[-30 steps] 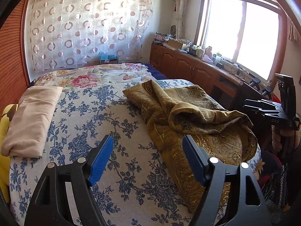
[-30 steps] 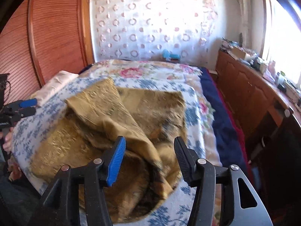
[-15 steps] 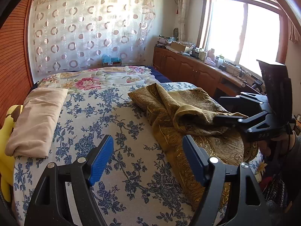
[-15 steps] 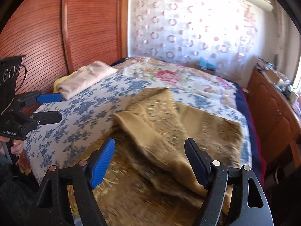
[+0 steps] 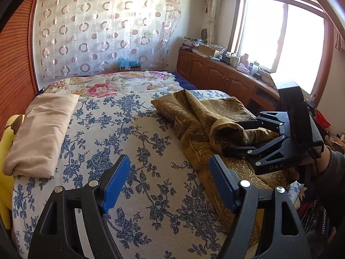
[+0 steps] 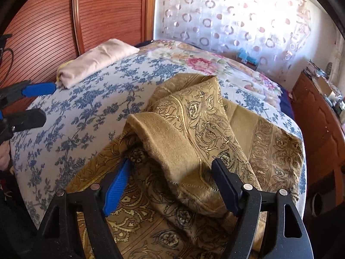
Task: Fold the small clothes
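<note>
A gold patterned cloth [image 6: 200,129] lies crumpled on the right half of the bed, with a thick fold raised in its middle; it also shows in the left wrist view [image 5: 207,116]. My right gripper [image 6: 170,183] is open, its fingers on either side of the raised fold's near end. In the left wrist view the right gripper [image 5: 239,136] straddles that fold. My left gripper [image 5: 168,181] is open and empty over the blue floral bedspread [image 5: 133,142], left of the cloth. It shows at the left edge of the right wrist view [image 6: 34,101].
A folded beige cloth [image 5: 43,129] lies at the bed's left side by a yellow pillow [image 5: 6,142]. A wooden headboard wall [image 6: 64,21] is behind it. A wooden cabinet [image 5: 226,79] with clutter runs under the window on the right.
My right gripper has moved forward and down onto the gold cloth, so its fingers now straddle the raised fold. My left gripper has stayed about where it was, open.
</note>
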Demonstrator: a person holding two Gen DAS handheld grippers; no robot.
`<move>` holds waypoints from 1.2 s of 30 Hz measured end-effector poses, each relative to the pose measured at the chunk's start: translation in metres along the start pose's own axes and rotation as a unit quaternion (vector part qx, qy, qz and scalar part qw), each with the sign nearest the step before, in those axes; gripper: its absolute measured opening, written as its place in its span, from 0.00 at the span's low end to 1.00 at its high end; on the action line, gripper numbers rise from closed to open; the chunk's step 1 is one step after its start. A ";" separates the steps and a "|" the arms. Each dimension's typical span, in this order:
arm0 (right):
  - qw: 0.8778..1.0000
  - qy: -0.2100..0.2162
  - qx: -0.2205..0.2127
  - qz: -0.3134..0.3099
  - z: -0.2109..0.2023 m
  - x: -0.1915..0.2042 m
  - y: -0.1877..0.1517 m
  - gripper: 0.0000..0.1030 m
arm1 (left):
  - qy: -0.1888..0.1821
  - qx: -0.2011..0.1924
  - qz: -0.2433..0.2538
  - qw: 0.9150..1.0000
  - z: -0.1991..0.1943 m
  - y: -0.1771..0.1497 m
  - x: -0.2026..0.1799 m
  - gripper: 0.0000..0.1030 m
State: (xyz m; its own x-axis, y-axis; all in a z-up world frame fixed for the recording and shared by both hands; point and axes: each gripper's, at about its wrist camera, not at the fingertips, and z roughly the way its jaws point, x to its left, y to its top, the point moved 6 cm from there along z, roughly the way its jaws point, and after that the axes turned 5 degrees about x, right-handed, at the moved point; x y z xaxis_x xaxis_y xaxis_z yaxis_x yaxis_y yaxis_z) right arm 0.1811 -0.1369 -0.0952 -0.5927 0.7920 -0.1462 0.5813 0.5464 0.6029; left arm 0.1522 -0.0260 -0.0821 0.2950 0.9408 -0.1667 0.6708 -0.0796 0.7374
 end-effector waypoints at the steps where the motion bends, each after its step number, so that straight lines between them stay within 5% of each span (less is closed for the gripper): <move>1: 1.000 0.001 0.003 -0.004 0.004 0.000 0.001 0.76 | 0.001 0.003 0.001 1.000 0.003 0.001 0.001 0.74; 2: 1.000 0.001 0.005 -0.009 0.006 0.000 0.001 0.66 | 0.000 0.004 0.002 1.000 0.006 0.002 0.002 0.74; 5: 0.999 0.027 0.013 -0.012 0.007 -0.003 0.002 0.16 | -0.001 0.010 0.002 1.000 0.013 0.006 0.004 0.74; 7: 1.000 0.029 0.001 -0.011 -0.003 -0.008 0.005 0.08 | -0.004 0.013 0.003 1.000 0.018 0.011 0.004 0.74; 14: 0.997 0.011 -0.064 0.035 -0.059 -0.078 0.028 0.07 | -0.002 0.027 0.017 0.999 0.043 0.040 0.003 0.74; 19: 0.993 -0.032 -0.055 0.097 -0.050 -0.156 0.028 0.07 | -0.008 0.045 0.025 0.999 0.072 0.063 0.000 0.74; 23: 0.985 -0.065 -0.024 0.156 -0.027 -0.206 0.015 0.43 | -0.019 0.063 0.029 0.997 0.098 0.077 -0.003 0.74; 26: 0.979 -0.077 -0.023 0.188 -0.022 -0.230 0.008 0.49 | -0.033 0.078 0.020 0.996 0.119 0.088 -0.002 0.74; 32: 0.979 -0.022 -0.036 0.198 -0.009 -0.225 0.012 0.49 | -0.043 0.110 0.024 0.993 0.153 0.095 -0.001 0.58; 36: 0.983 -0.004 -0.008 0.183 0.020 -0.234 0.008 0.49 | -0.045 0.132 0.007 0.990 0.172 0.095 0.006 0.57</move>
State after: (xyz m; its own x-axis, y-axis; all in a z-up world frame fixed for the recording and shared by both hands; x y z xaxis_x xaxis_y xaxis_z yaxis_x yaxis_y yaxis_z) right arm 0.3358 -0.3128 -0.0713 -0.3411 0.9369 0.0765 0.7458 0.2201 0.6288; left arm 0.3345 -0.0845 -0.1255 0.3574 0.9066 -0.2245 0.8169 -0.1868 0.5457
